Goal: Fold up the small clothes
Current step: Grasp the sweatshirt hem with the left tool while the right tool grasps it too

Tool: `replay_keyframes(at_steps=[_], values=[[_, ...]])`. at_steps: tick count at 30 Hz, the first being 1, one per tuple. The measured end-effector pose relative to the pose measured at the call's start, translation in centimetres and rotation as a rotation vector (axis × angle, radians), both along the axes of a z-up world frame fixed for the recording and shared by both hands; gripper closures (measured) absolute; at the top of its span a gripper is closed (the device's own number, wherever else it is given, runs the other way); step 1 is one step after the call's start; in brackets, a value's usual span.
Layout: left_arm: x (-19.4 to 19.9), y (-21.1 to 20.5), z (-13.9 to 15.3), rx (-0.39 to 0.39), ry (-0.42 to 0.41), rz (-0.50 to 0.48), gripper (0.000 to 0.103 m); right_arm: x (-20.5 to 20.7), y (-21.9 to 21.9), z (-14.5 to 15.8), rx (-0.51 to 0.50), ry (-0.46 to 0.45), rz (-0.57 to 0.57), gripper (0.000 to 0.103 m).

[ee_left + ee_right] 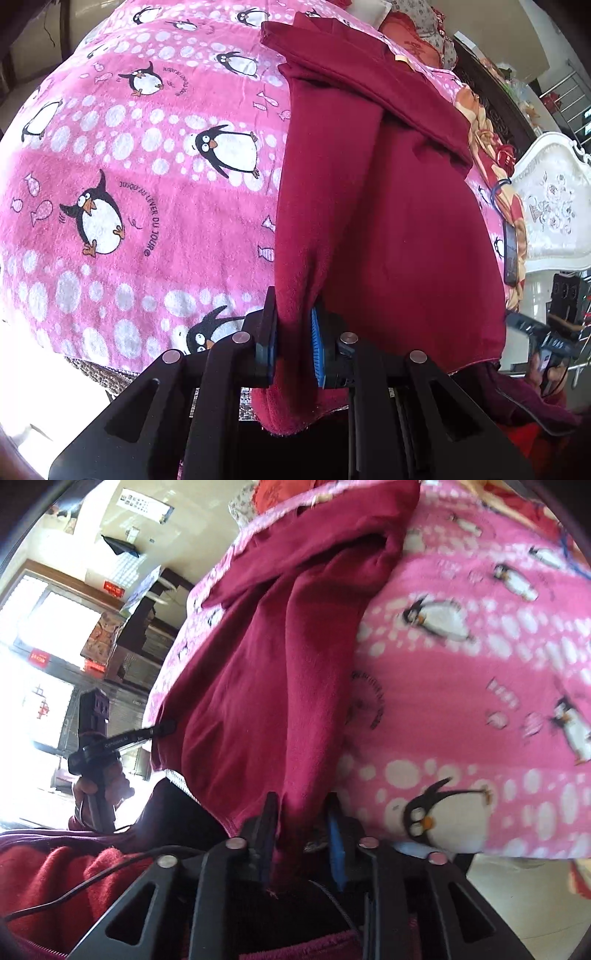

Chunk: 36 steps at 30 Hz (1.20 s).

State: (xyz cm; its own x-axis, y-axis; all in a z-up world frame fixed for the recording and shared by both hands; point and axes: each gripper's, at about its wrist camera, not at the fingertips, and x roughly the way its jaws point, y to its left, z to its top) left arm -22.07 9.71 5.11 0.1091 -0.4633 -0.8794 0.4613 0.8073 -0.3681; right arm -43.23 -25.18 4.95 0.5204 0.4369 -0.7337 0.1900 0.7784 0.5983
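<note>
A dark red garment lies on a pink penguin blanket, with one sleeve folded across its far end. My left gripper is shut on the garment's near hem corner, cloth bunched between the blue pads. In the right wrist view the same garment stretches away over the blanket. My right gripper is shut on the other hem corner. The left gripper shows at the garment's left edge.
The blanket covers a bed whose near edge runs just in front of both grippers. A white ornate headboard and a floral quilt lie to the right. The person's red clothing fills the lower left of the right wrist view.
</note>
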Motion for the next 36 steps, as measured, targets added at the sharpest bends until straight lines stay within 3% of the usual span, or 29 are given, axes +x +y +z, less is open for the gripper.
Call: replay_keyframes(at_steps=[2,5,8,10,12,15,16,18,19,23,25,30,34,36], values=[[-0.1,-0.2,-0.3,0.009,0.000,-0.001,0.089,-0.4,-1.6,1.0,-0.016,-0.033,-0.070,0.053],[-0.1,-0.4,-0.9,0.017,0.015,0.008,0.089,1.0,-3.7,1.6,-0.041,-0.062,-0.144,0.053],[-0.1,-0.5,-1.2,0.023,0.021,0.017,0.089,4.3,-4.8,1.7,-0.108,-0.093,-0.207,0.053],[-0.1,-0.6,-1.1,0.030,0.019,0.016,0.089,6.9,-6.4,1.0,-0.075,-0.130,-0.279,0.053],[-0.2,-0.8,-0.9,0.043,0.005,0.006,0.089,9.4,-7.3,0.0,-0.058,-0.121,-0.315,0.053],[-0.3,-1.4,-0.7,0.064,-0.014,-0.007,0.088,13.5,-8.1,-1.1,-0.116,-0.115,-0.348,0.053],[-0.3,-1.6,-0.8,0.072,-0.015,-0.009,0.088,14.4,-8.5,-1.4,-0.134,-0.118,-0.353,0.056],[-0.3,-1.9,-1.0,0.081,-0.011,-0.012,0.088,16.1,-8.8,-1.9,-0.162,-0.109,-0.345,0.084],[-0.3,-2.0,-1.1,0.083,-0.011,-0.016,0.088,16.7,-9.0,-2.1,-0.192,-0.087,-0.346,0.093],[-0.7,-2.8,-0.5,0.071,-0.036,-0.055,0.088,15.5,-11.0,-0.3,-0.271,-0.118,-0.392,0.096],[-0.6,-3.3,-0.7,0.067,-0.035,-0.067,0.088,15.4,-12.5,0.4,-0.262,-0.132,-0.413,0.096],[0.5,-3.1,-1.9,0.046,0.029,-0.027,0.087,16.6,-12.1,-1.4,-0.364,-0.022,-0.371,0.096],[0.6,-1.9,-1.0,0.040,0.002,-0.002,0.077,14.9,-12.4,-0.8,-0.268,-0.019,-0.388,0.094],[0.6,-1.5,-0.9,0.034,0.006,0.000,0.074,13.0,-11.5,0.1,-0.230,-0.041,-0.380,0.080]])
